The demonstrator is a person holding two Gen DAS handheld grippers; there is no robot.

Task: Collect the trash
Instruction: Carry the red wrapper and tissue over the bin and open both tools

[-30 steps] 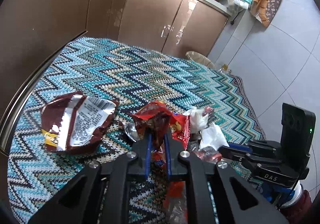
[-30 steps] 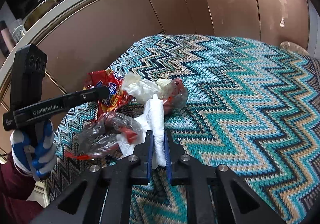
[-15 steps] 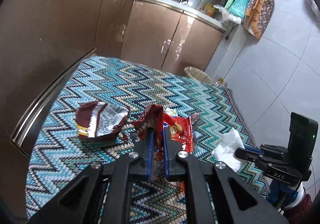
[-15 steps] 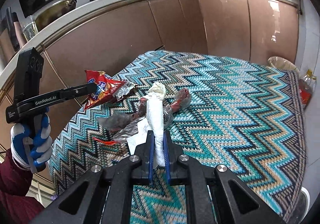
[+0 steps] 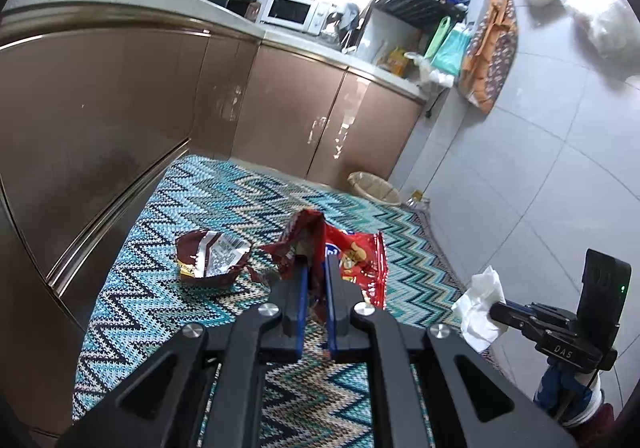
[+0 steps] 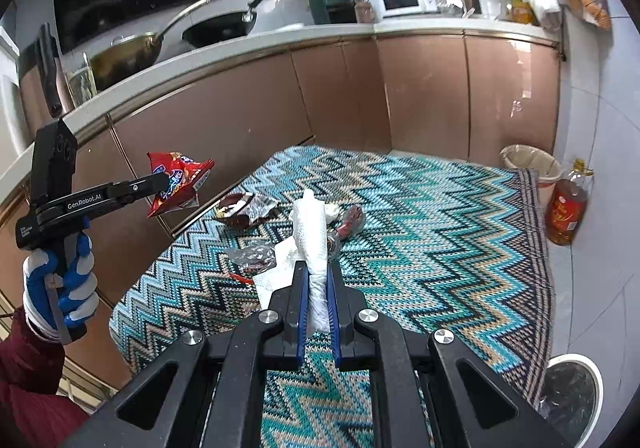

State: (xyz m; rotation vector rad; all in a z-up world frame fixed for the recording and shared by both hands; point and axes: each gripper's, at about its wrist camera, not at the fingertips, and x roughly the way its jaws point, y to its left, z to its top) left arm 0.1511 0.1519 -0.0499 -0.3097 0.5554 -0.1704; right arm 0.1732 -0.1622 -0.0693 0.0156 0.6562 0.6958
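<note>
While both grippers were low over the rug a second ago, they have now risen well clear of it, and each has carried its piece of trash up with it. The left gripper [image 5: 316, 284] is clamped on a red snack bag [image 5: 352, 260], whose crumpled top sticks up between the jaws while the printed side hangs to the right; in the right wrist view the same bag [image 6: 178, 183] dangles in the air in front of the brown cabinet doors [image 6: 248, 119], off the floor entirely. The right gripper [image 6: 318, 296] is pinched shut on a white paper towel [image 6: 310, 232], which stands up in a rumpled roll from between the jaws; from the left wrist view it [image 5: 480, 308] hangs at the tip of that gripper, out over the edge of the rug.

Left behind on the zigzag rug [image 6: 440, 240] are a torn dark brown wrapper [image 5: 210, 258] lying open with its silver inside showing, a crinkled clear plastic wrapper [image 6: 252, 258], a flat white sheet of paper [image 6: 276, 276] just beside it, and a small reddish bundle [image 6: 350, 221] a little farther off.

So the lift has worked for both pieces, and they are ready to be carried away. A lined bin [image 6: 530, 163] stands at the far corner of the rug beside a bottle of oil [image 6: 566, 213], and another dark-lined bin [image 6: 572, 384] sits at the lower right; either looks a likely drop point. At least four pieces remain, so the task seems under halfway done.
</note>
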